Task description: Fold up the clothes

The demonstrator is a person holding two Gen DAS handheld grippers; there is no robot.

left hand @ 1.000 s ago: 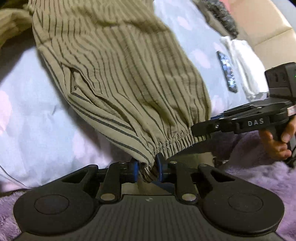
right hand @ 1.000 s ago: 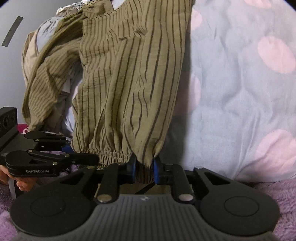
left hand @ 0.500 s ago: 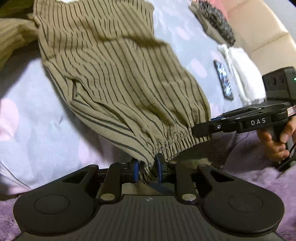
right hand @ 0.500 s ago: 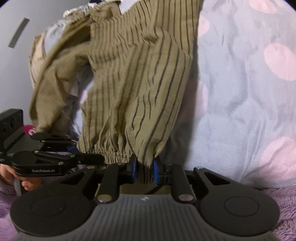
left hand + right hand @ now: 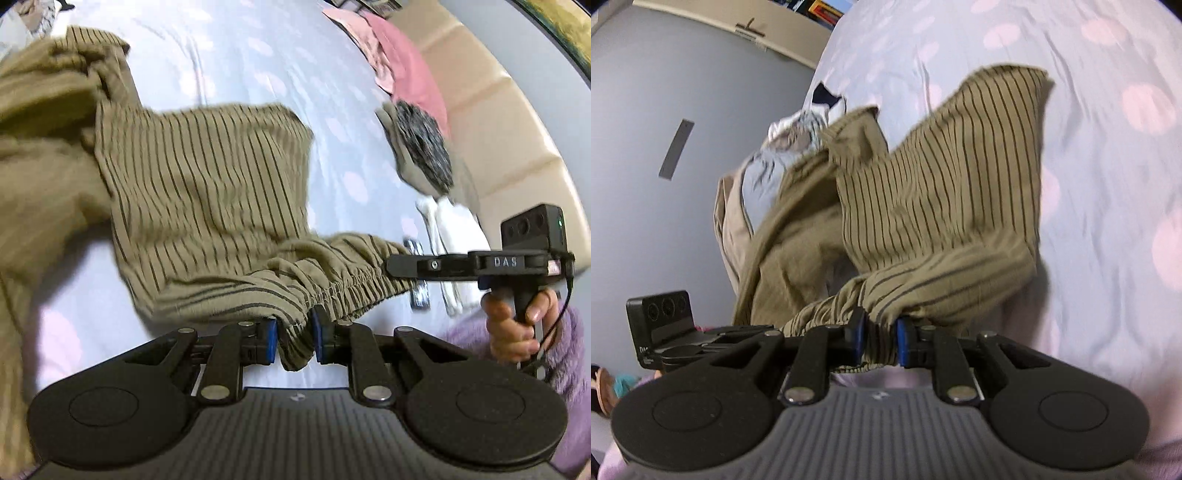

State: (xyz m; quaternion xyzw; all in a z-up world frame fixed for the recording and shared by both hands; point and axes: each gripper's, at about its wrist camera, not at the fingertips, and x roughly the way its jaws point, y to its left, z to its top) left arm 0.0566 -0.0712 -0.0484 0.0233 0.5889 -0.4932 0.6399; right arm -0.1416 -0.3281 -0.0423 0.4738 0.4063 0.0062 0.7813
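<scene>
Left tool (image 5: 293,341): pads clamped on the gathered elastic hem of the striped trousers (image 5: 207,206).
Right tool (image 5: 879,341): nipping the same hem, at 3 o'clock of the left tool.
Trousers: lifted at the hem, the rest trailing toward 12 o'clock over the spotted bed (image 5: 229,66).
Hand (image 5: 517,325): grips the right tool's handle.

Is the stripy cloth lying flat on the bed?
No, the stripy cloth is bunched and lifted, pinched at its hem by both grippers.

Pale pink-dotted bed cover (image 5: 229,55), striped olive garment (image 5: 207,192), folded white cloth (image 5: 454,229), pink clothes (image 5: 410,70)
</scene>
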